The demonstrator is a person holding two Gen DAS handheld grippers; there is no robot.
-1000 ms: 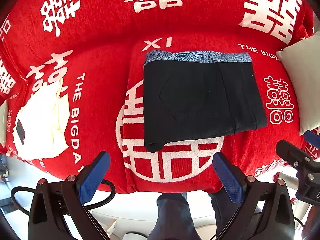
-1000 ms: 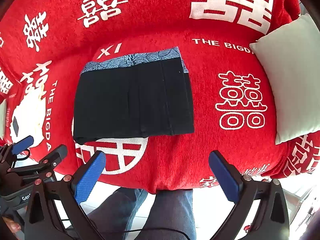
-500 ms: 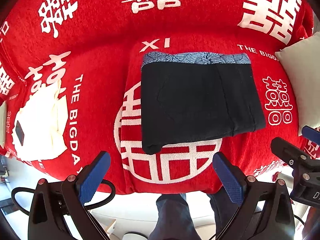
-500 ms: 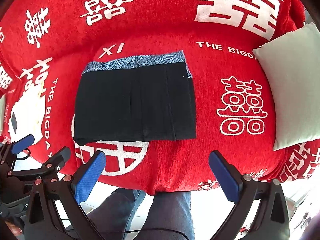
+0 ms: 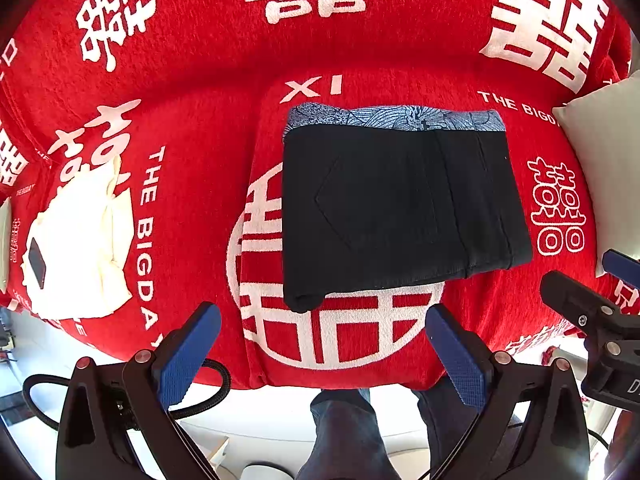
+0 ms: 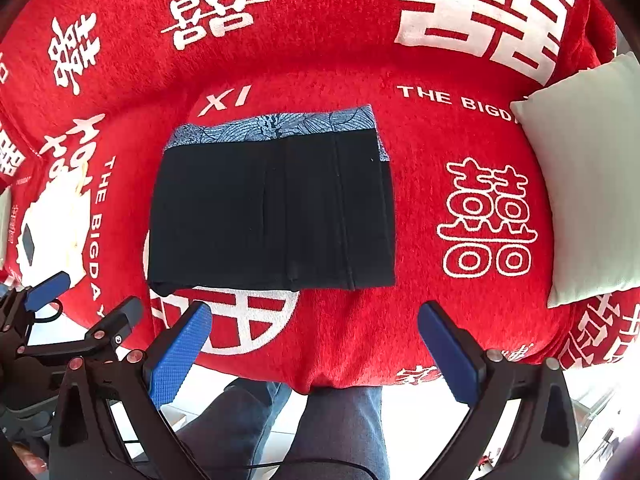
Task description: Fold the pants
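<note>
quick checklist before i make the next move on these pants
1. Left gripper empty, jaws wide apart: ok.
2. Right gripper empty, jaws wide apart: ok.
3. Both grippers off the cloth, hanging at the near edge of the red blanket: ok.
4. Black pants lie flat as a folded rectangle, patterned waistband at the far side: ok.
5. Edges squared: not ok, the near left corner bulges out below the fold.
6. Room around the pants, with the white pillow and the cream garment lying apart from them: ok.
</note>
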